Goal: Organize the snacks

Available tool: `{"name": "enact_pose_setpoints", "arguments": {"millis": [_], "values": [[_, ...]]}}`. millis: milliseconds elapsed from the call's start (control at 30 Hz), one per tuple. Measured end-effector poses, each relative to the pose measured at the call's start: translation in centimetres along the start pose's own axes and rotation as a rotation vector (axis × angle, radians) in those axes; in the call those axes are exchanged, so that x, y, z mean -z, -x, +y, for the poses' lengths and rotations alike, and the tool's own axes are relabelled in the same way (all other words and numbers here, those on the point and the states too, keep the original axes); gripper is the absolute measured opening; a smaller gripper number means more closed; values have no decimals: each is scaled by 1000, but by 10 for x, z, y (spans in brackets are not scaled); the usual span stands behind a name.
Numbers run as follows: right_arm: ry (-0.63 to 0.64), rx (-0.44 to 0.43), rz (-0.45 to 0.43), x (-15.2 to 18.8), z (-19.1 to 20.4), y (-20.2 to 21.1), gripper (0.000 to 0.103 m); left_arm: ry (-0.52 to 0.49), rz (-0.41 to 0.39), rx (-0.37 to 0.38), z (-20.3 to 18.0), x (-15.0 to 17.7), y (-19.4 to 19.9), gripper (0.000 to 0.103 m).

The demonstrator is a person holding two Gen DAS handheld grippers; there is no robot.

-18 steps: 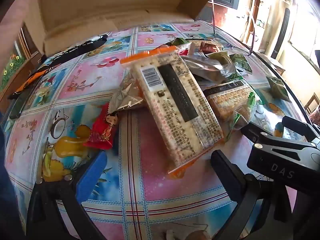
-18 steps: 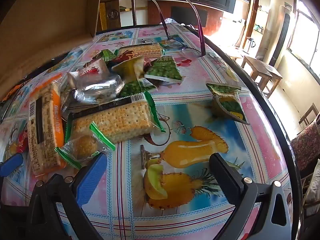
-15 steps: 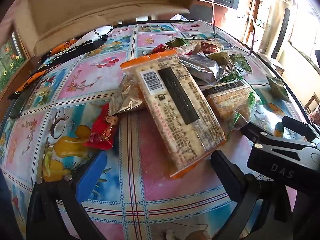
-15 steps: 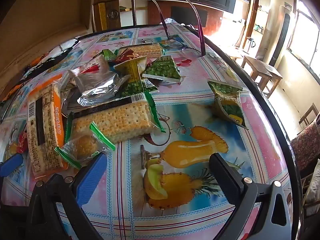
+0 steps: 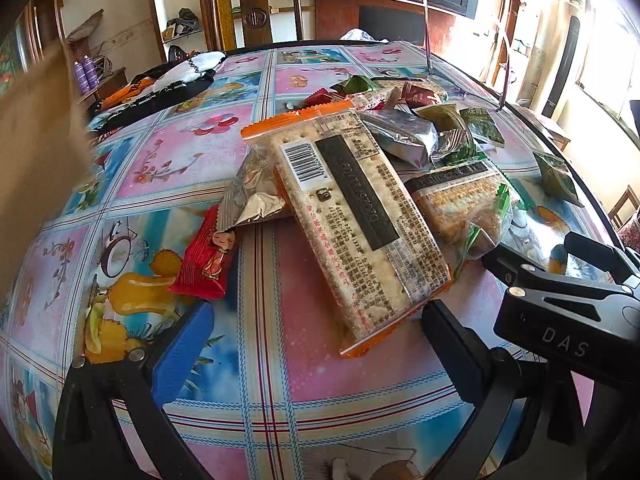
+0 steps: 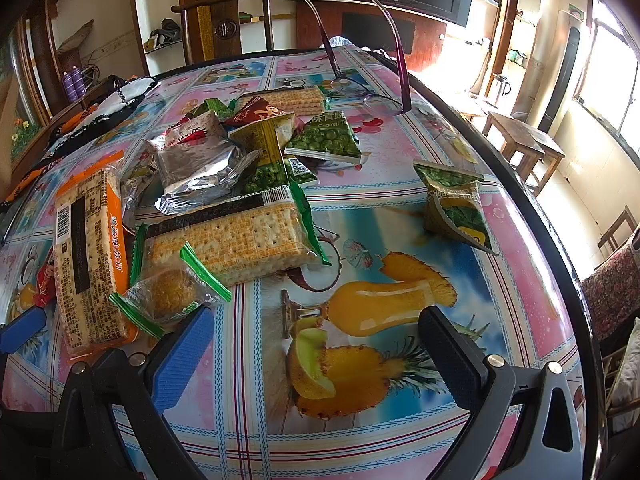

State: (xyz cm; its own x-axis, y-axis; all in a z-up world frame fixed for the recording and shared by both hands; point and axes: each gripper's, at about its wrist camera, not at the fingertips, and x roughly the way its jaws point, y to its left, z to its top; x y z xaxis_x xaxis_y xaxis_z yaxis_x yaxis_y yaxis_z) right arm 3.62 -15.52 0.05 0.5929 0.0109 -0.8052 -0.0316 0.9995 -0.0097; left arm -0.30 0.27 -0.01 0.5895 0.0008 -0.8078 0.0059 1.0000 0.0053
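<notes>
A heap of snack packets lies on the patterned table. In the left wrist view a long orange cracker pack [image 5: 356, 224] lies just ahead of my open, empty left gripper [image 5: 316, 328], with a red candy packet [image 5: 206, 258] and a silver packet [image 5: 250, 196] to its left. In the right wrist view my right gripper [image 6: 316, 338] is open and empty above the tablecloth; a small round cake in a green-edged wrapper [image 6: 170, 292] lies by its left finger, with a green-edged cracker pack [image 6: 236, 240], a silver packet [image 6: 196, 172] and green pea packets [image 6: 326, 140] beyond.
A lone green packet [image 6: 456, 204] lies near the table's right edge [image 6: 560, 240]. Purple glasses [image 6: 360, 84] rest at the far side. Dark and white cloth [image 5: 168, 84] lies at the far left. A cardboard flap [image 5: 36, 152] fills the left margin. A wooden chair [image 5: 256, 12] stands behind.
The cardboard box that covered the far side has swung away to the left, uncovering the chair, shelves and TV. Both grippers and the snacks have stayed in place.
</notes>
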Motion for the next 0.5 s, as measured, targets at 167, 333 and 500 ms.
{"name": "enact_pose_setpoints", "arguments": {"millis": [167, 333, 500], "values": [[0, 0, 0, 0, 0, 0, 102, 0, 0, 0, -1, -1, -1, 103], [0, 0, 0, 0, 0, 0, 102, 0, 0, 0, -1, -1, -1, 103], [0, 0, 0, 0, 0, 0, 102, 0, 0, 0, -1, -1, -1, 103]]}}
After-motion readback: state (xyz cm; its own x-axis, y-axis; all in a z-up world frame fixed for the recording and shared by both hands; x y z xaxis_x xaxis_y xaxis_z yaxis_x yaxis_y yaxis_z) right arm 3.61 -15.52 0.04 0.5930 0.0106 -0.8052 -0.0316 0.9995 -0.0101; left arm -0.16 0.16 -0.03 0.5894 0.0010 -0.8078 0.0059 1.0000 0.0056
